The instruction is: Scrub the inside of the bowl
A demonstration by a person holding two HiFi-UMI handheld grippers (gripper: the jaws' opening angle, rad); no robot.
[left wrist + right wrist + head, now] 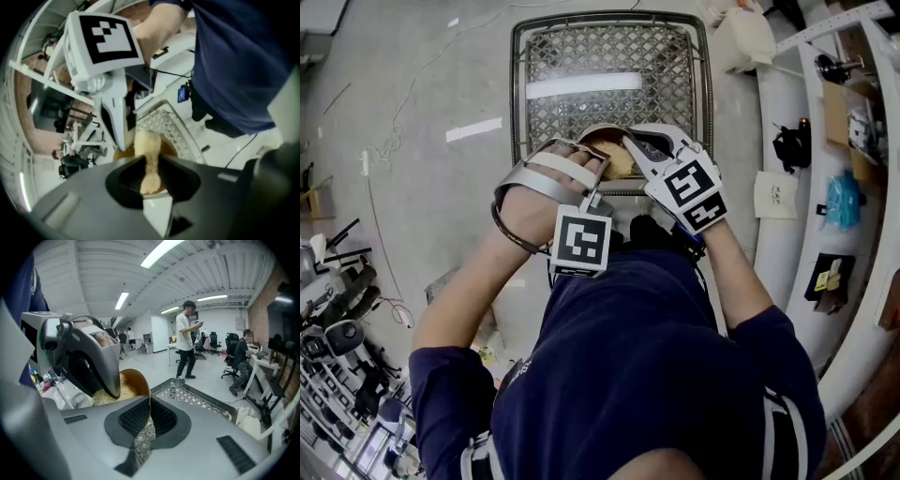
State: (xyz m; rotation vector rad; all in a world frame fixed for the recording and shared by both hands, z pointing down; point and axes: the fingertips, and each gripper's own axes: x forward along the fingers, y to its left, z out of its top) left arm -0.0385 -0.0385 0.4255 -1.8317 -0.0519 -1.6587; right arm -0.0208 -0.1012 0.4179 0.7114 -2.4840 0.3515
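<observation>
A brown bowl (598,134) is held in the air over a metal mesh basket (581,66). My right gripper (635,150) is shut on the bowl's thin rim (140,380), which runs between its jaws in the right gripper view. A yellowish sponge (619,161) lies inside the bowl, and my left gripper (602,167) is shut on it. In the left gripper view the sponge (149,159) sticks out past the shut jaws into the bowl (123,152). The right gripper view shows the sponge (110,393) pressed against the bowl's inner wall under the left gripper's finger (101,366).
The mesh basket's rim (206,397) lies just beyond and below the bowl. White curved desks (787,187) with small items stand at the right, and equipment (337,291) lies on the floor at the left. A person (187,343) stands farther off; another (241,357) sits at a desk.
</observation>
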